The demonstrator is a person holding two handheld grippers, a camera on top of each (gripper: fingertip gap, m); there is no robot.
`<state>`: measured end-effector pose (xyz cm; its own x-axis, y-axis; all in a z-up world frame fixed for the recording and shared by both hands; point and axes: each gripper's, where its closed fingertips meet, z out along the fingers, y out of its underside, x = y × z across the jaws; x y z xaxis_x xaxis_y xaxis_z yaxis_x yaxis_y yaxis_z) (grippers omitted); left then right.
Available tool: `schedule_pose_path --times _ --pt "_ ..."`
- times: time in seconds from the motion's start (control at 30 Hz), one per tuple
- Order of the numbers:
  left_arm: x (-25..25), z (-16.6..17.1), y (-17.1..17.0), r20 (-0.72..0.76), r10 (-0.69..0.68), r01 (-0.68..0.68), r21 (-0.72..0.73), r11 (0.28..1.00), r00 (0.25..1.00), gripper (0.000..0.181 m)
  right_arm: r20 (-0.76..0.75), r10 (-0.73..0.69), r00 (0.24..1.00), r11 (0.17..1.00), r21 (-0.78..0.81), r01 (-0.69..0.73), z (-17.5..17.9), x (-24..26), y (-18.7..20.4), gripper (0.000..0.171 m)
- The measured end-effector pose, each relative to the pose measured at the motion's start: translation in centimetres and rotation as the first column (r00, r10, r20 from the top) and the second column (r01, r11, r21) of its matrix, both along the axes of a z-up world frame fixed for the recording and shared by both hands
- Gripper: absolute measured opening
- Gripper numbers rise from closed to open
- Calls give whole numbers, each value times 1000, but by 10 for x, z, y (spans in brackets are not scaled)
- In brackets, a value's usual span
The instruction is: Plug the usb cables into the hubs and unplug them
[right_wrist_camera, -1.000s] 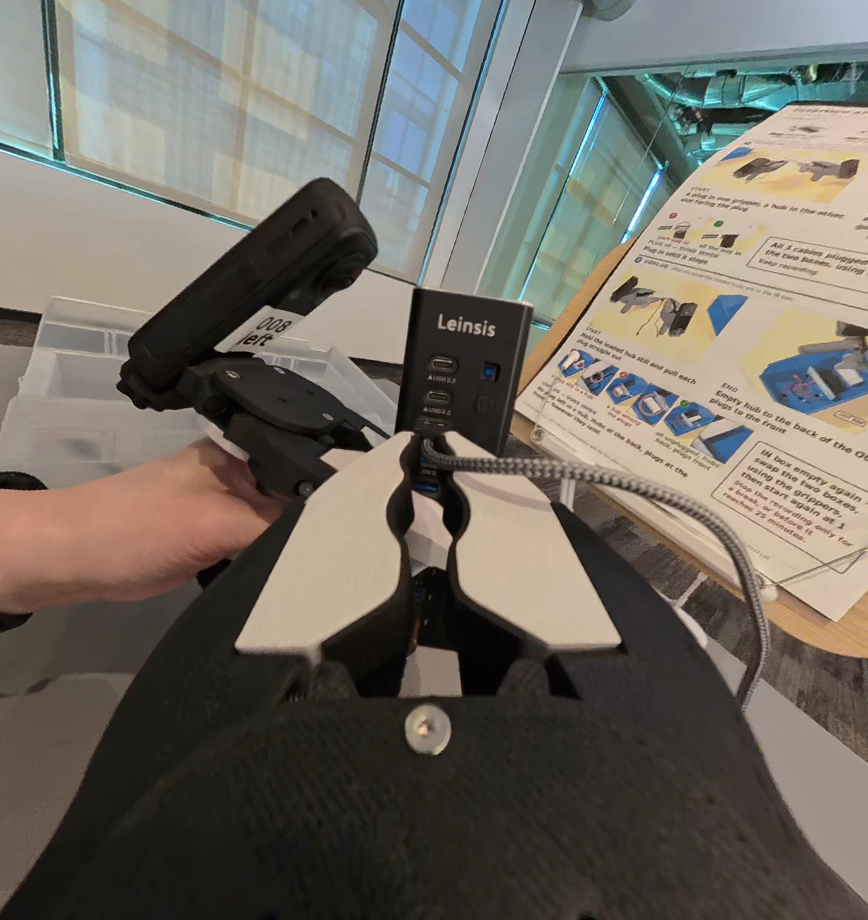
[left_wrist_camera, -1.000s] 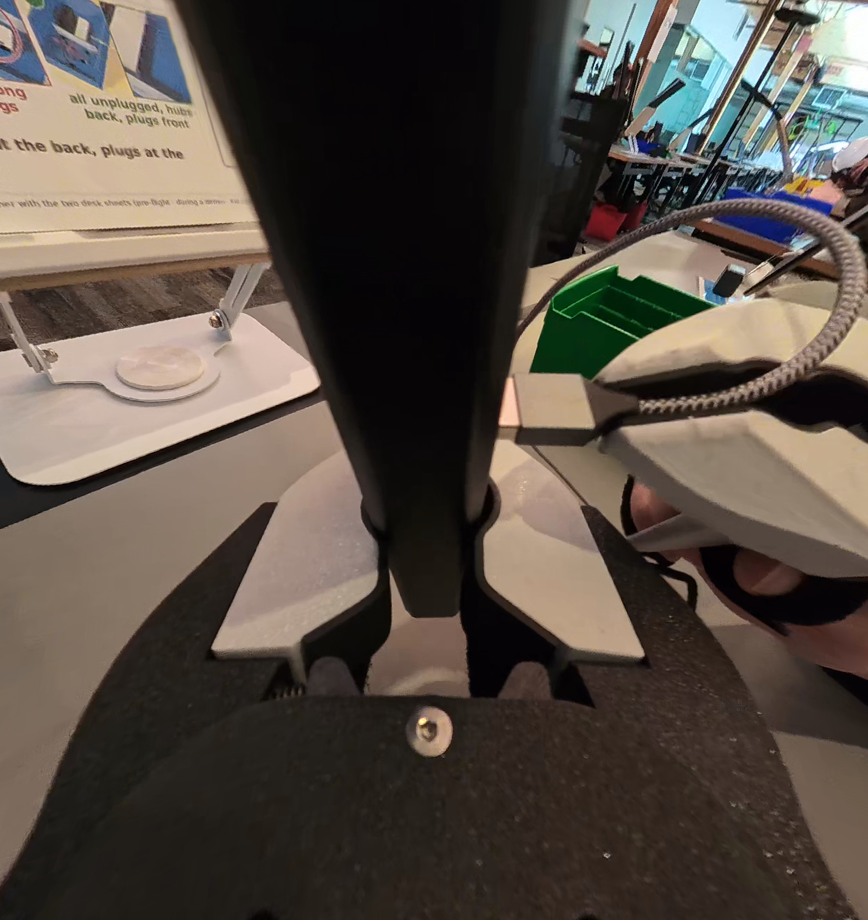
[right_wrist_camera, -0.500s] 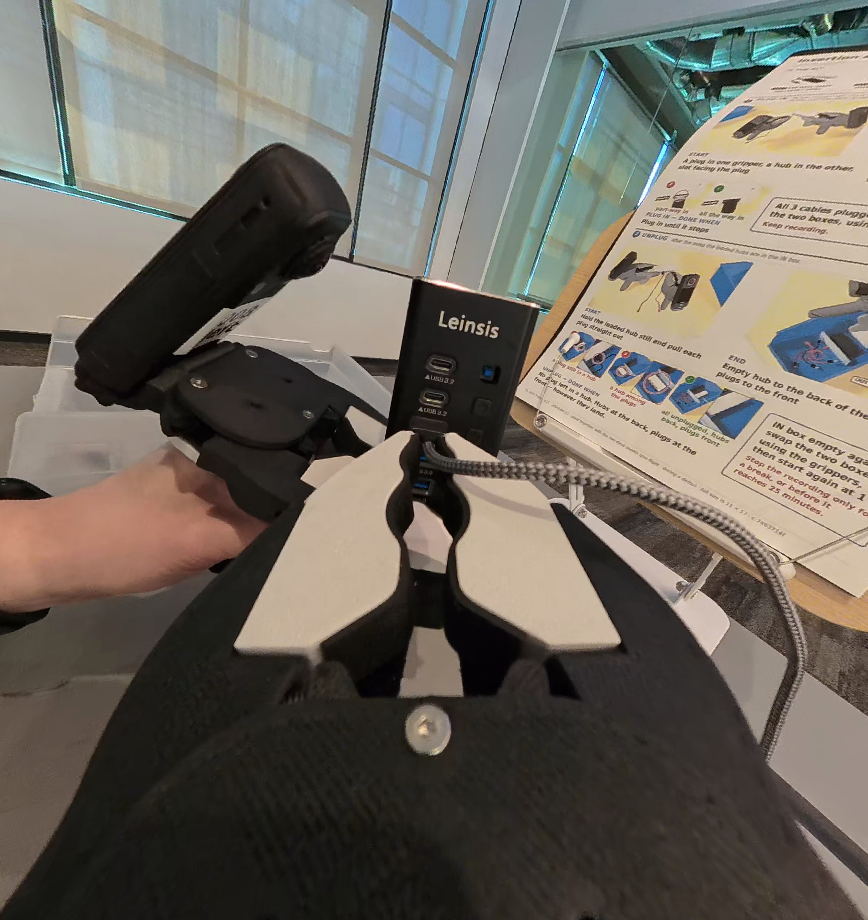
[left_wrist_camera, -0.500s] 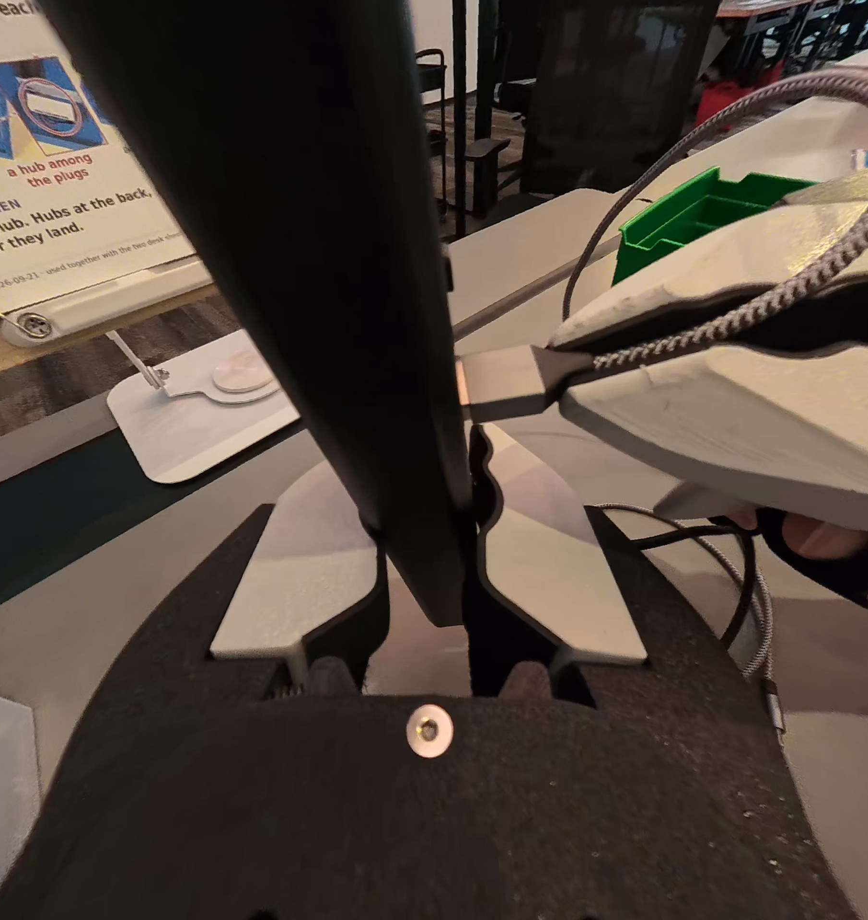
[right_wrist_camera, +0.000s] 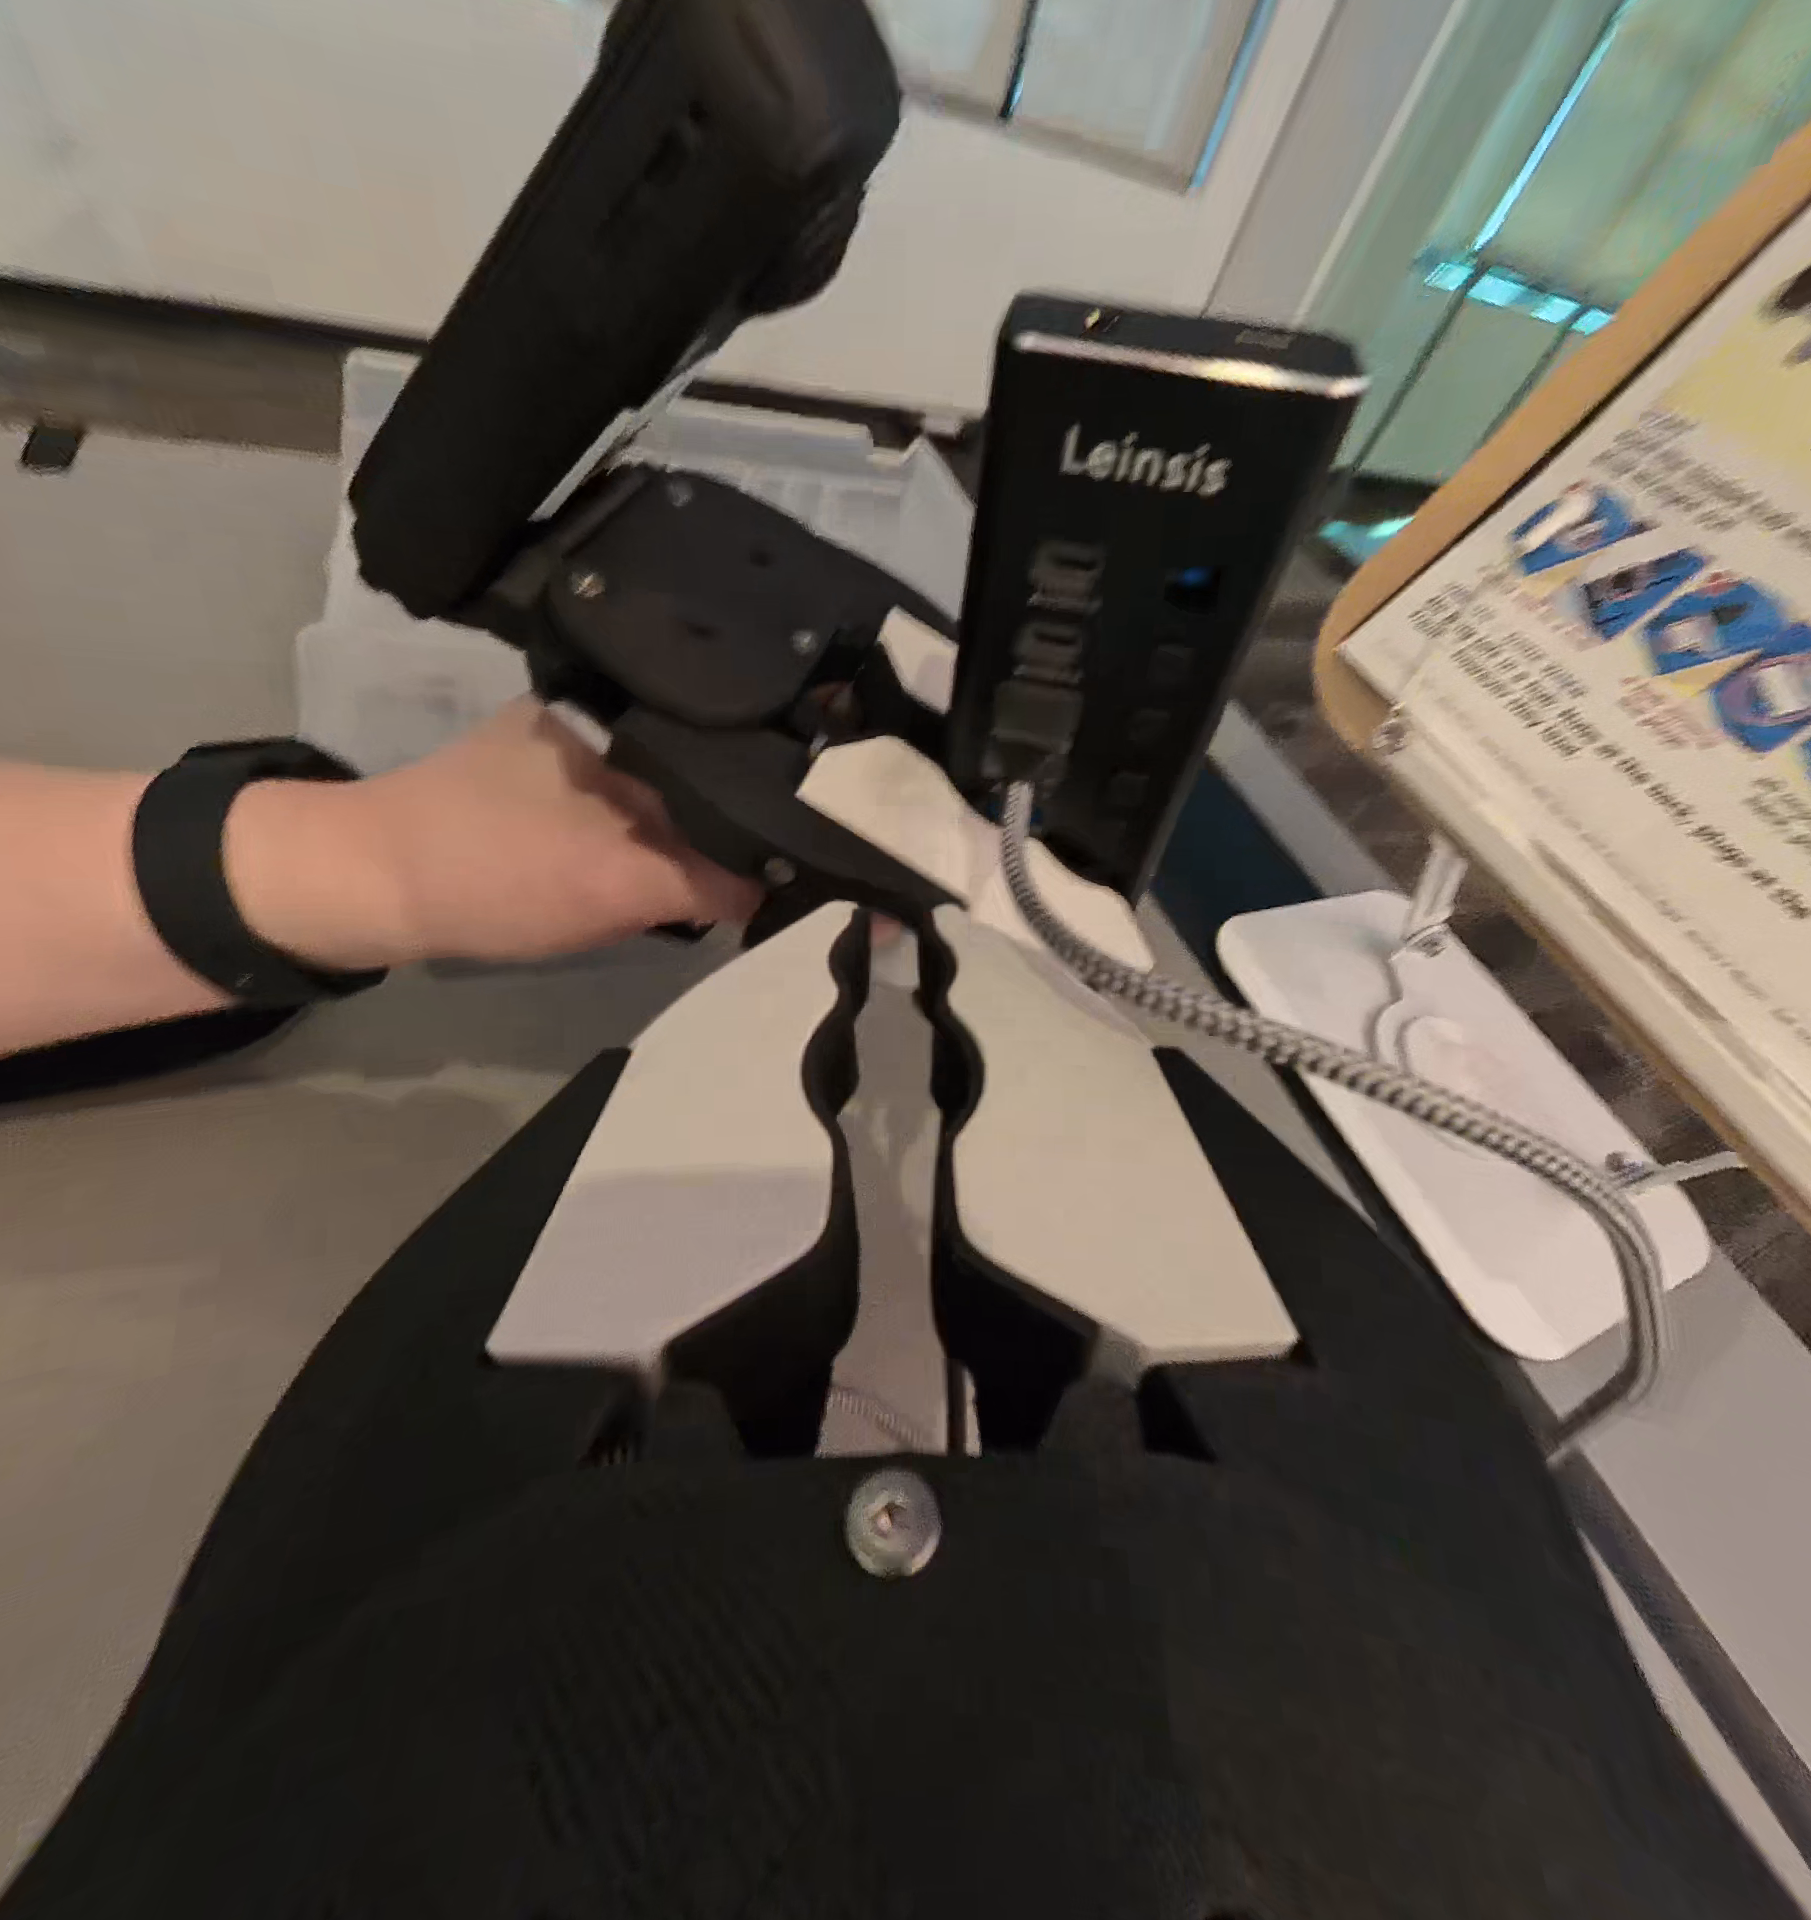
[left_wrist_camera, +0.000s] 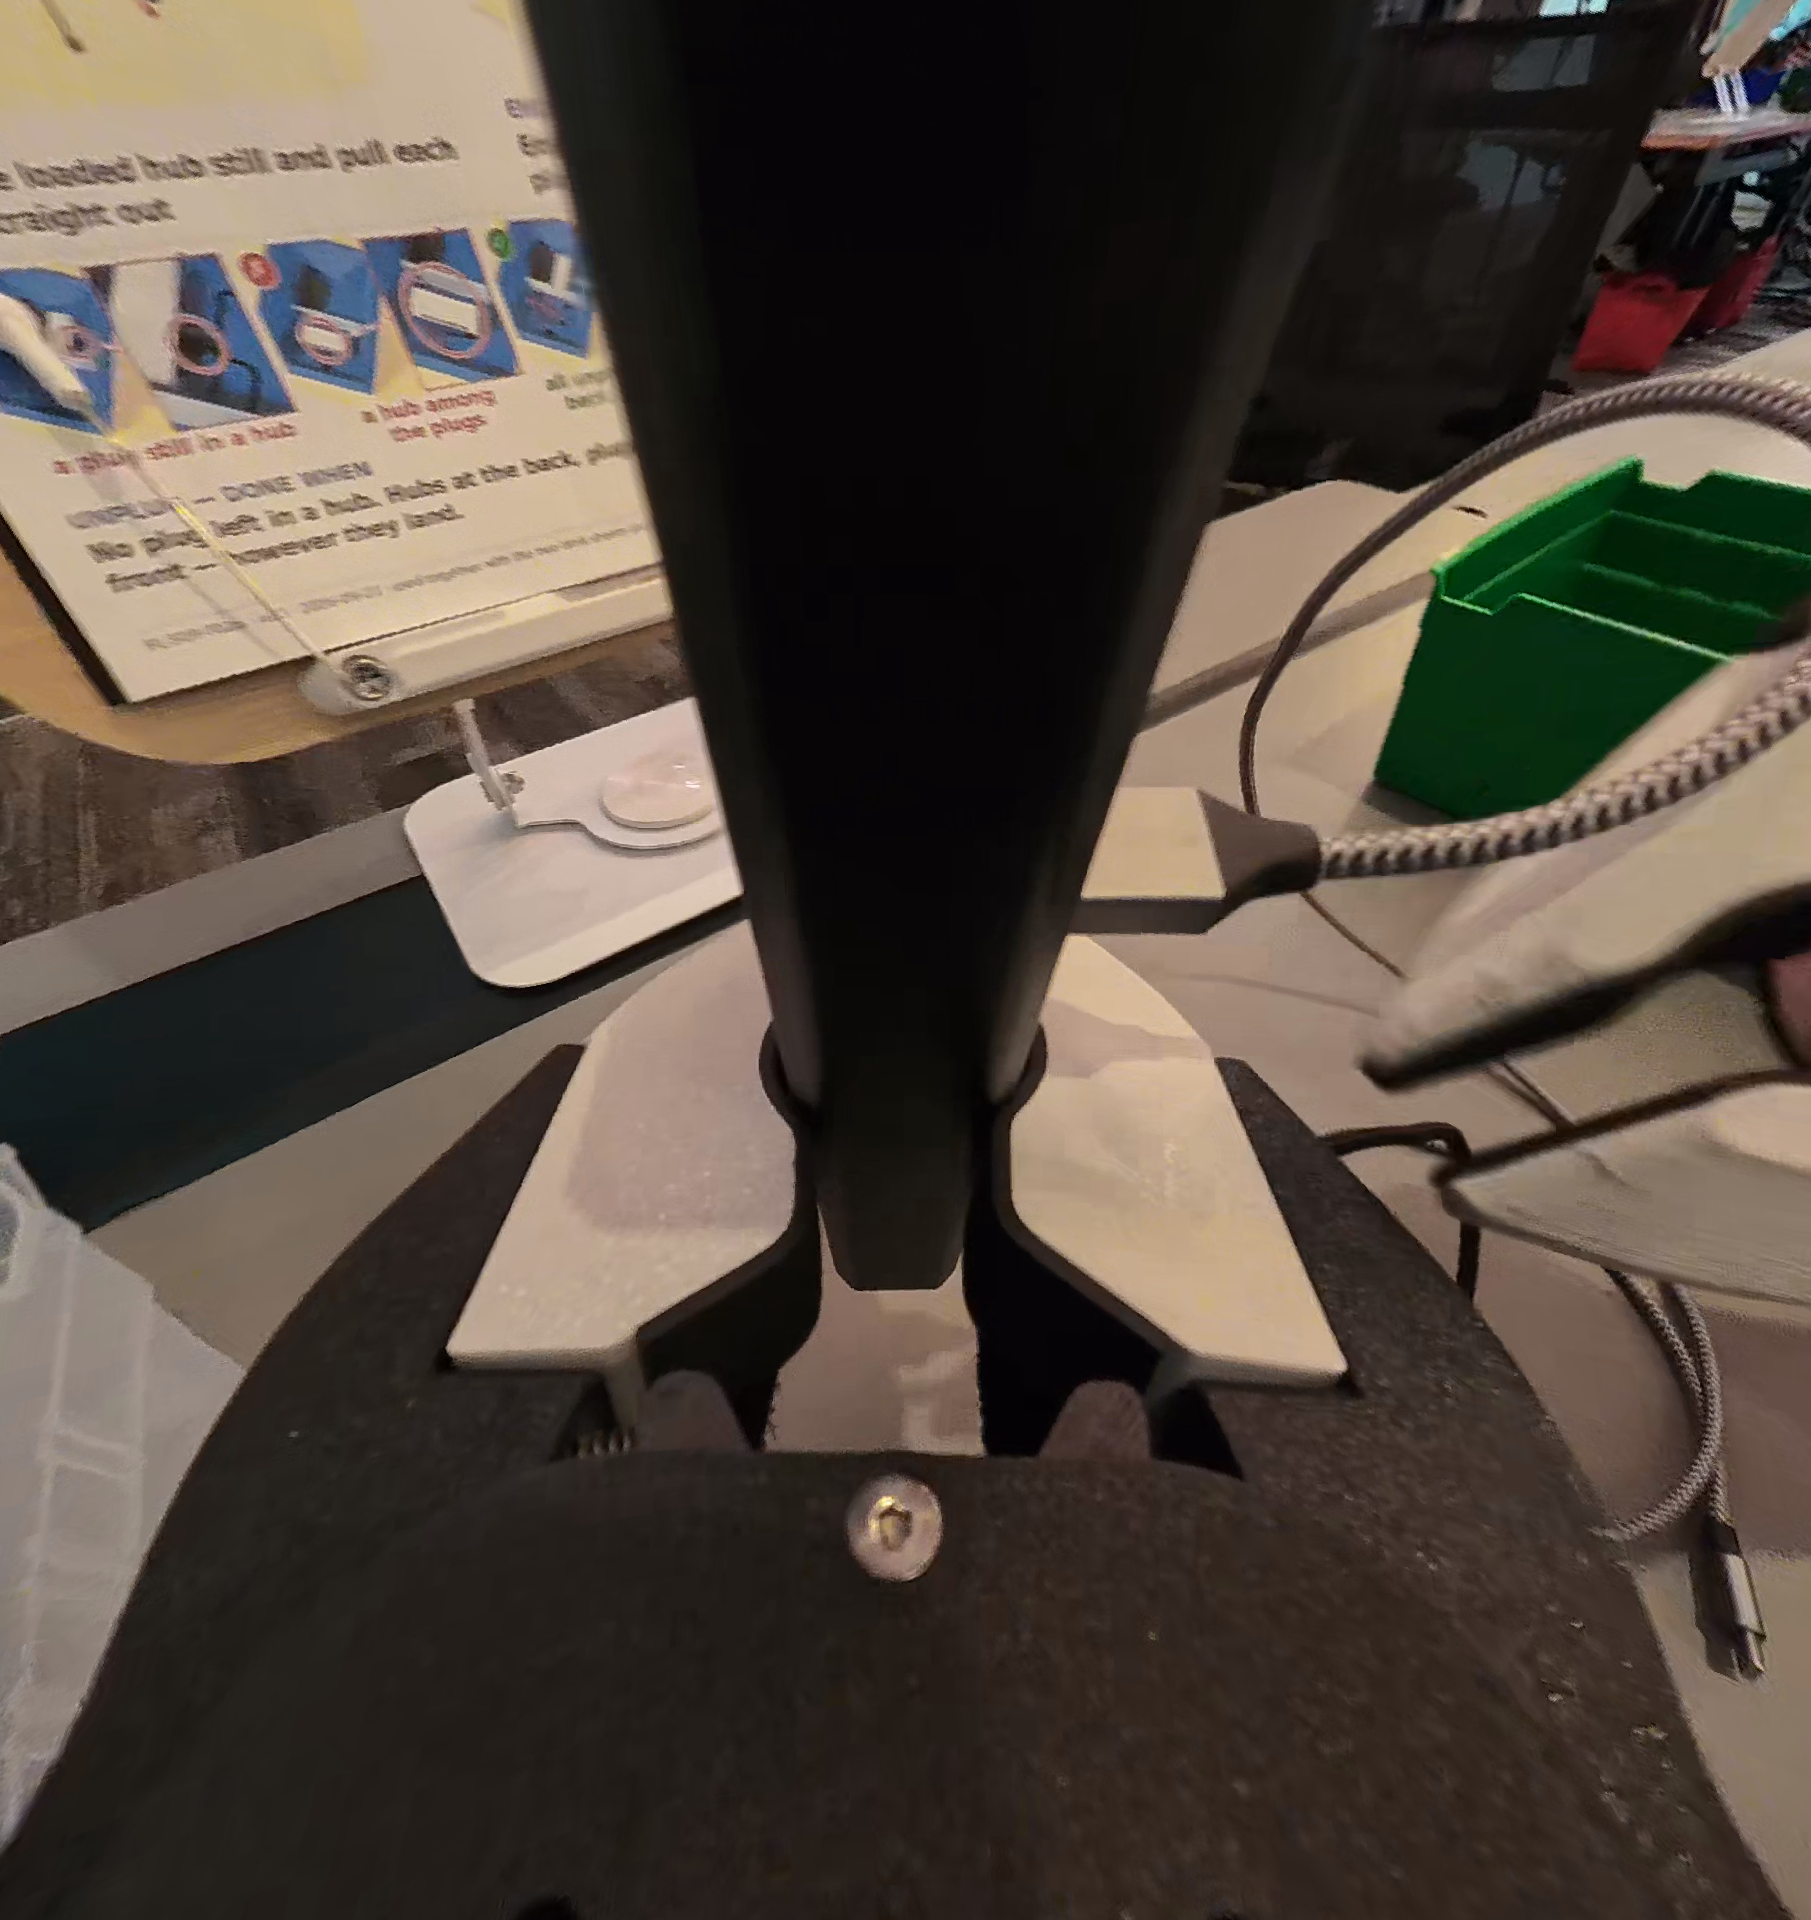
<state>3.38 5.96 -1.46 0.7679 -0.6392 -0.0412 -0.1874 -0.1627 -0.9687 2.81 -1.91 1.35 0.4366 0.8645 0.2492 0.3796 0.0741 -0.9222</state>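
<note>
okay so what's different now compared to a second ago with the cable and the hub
The right gripper has let go of the braided cable's plug and backed away, jaws slightly apart and empty. The plug now sits in the black hub on its own. The left gripper stays clamped on the upright hub.

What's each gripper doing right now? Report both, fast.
Left gripper: shut on the black hub.
Right gripper: open a little, holding nothing; the braided cable's plug sits in the hub.
</note>
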Motion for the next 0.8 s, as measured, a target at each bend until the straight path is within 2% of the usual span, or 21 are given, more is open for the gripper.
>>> schedule_pose_path --times 0.1,0.2,0.27,0.37,0.4,0.47,0.53,0.6,0.7,0.8 --pt "-7 2 3 -4 37 -37 13 999 999 29 110 72 991 997 -45 -67 3 2 -19 6" --pt "-7 3 3 -9 37 -36 20 999 999 29 199 221 955 975 -69 -211 18 4 -58 7" --pt "-4 5 1 -15 30 -30 27 999 999 29 177 265 948 963 -9 -268 42 11 -78 8" --pt "5 7 -5 -25 -11 12 42 999 1000 29 80 275 958 956 80 -281 80 32 -90 17" --pt "12 9 -10 -25 -58 59 48 997 998 29 58 274 960 955 104 -279 88 41 -90 21" --pt "35 15 -30 -10 -235 235 66 970 972 29 37 238 970 958 154 -241 99 65 -82 31" --pt "54 24 -55 19 -408 405 88 910 913 29 4 183 983 964 194 -180 109 91 -70 33" --pt "66 32 -79 32 -542 536 103 838 840 29 -102 153 983 968 217 -128 121 115 -58 31" --pt "71 43 -94 59 -608 601 104 793 792 29 -206 120 971 988 124 -96 115 138 -35 33" --pt "61 57 -93 78 -593 586 101 804 801 29 -172 145 974 989 12 -145 92 142 -29 50"
